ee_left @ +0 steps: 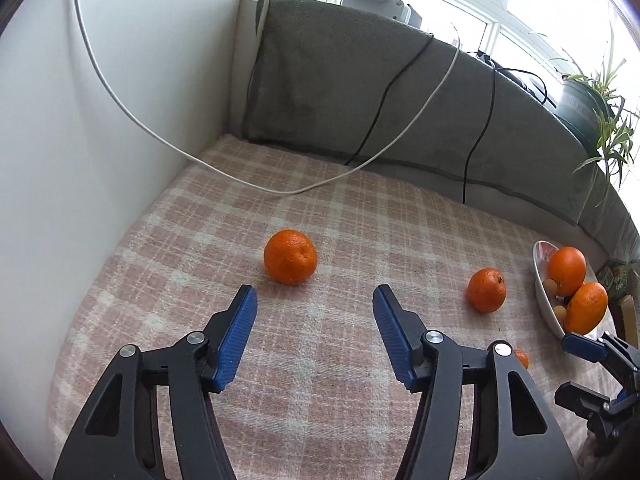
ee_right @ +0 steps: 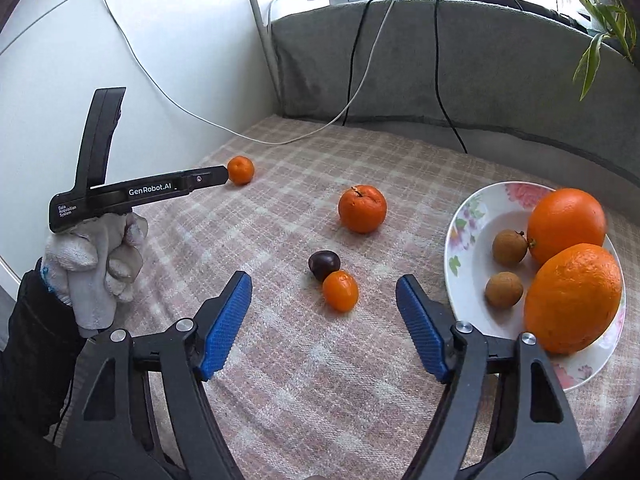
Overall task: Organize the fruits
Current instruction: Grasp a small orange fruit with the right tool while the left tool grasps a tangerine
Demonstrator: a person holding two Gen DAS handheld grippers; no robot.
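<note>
Checked pink blanket (ee_right: 320,380) covers the whole work surface, with a white wall (ee_left: 120,140) along the left of both frames and a grey cushion (ee_left: 340,92) across the back; a white cable (ee_left: 420,112) and black cables (ee_right: 438,92) hang over that cushion.

On the left of the right wrist view I see my gloved left hand (ee_right: 96,256) gripping its tool from below, knuckles toward the camera, the tool lying nearly level; its tip sits just beside the far tangerine (ee_right: 240,170). From its own camera, my left gripper (ee_left: 315,312) has its blue pads spread wide and holds nothing; the far tangerine lies just beyond the tips, slightly left of centre.

Toward the middle of the right wrist view lies a second tangerine (ee_right: 362,208) with a split near its stem; nearer to me a dark plum (ee_right: 324,265) touches a small kumquat (ee_right: 340,291).

My right gripper (ee_right: 323,308) points at that pair, jaws wide apart and empty; the kumquat sits between the tips' line and a little beyond it.

At the right, a floral plate (ee_right: 472,216) rests on the blanket, holding two oranges (ee_right: 566,226) touching each other and two brown longans (ee_right: 509,247); the right finger overlaps the plate's near rim in the frame; green plant leaves (ee_right: 600,8) hang in the upper right corner.
</note>
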